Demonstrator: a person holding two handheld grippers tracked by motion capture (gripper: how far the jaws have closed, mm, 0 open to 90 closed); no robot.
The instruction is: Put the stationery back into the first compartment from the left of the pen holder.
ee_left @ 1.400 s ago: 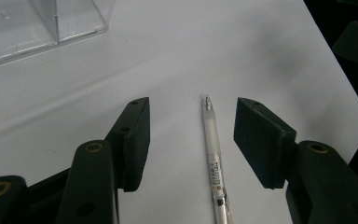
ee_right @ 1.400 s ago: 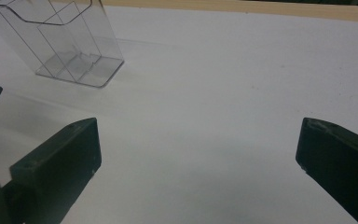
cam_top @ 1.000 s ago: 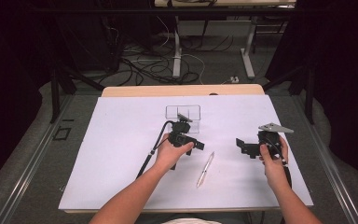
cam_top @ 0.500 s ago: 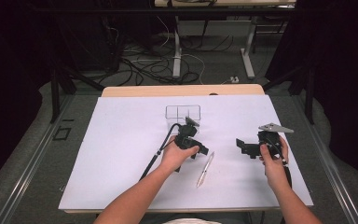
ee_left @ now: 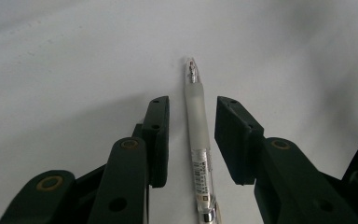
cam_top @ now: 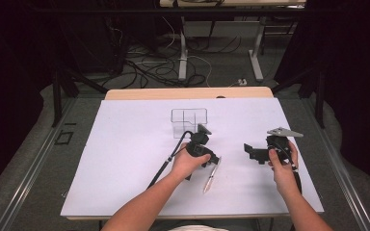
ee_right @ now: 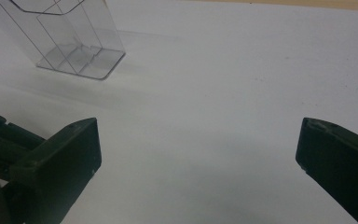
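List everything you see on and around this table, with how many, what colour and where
pen: one, clear and frosted white, lying flat on the sheet between the left gripper's jaws, gaps on both sides
organiser: one, clear plastic with compartments, upright at the sheet's far middle
sheet: one, white, covering the table
table: one, light wood, far edge showing beyond the sheet
cables: several, black and white, on the floor beyond the table
left gripper: one, black, low over the pen, jaws have just been closing, not yet touching it
right gripper: one, black with a grey plate, jaws wide open, right of the pen
forearms: two, coming in from the near edge
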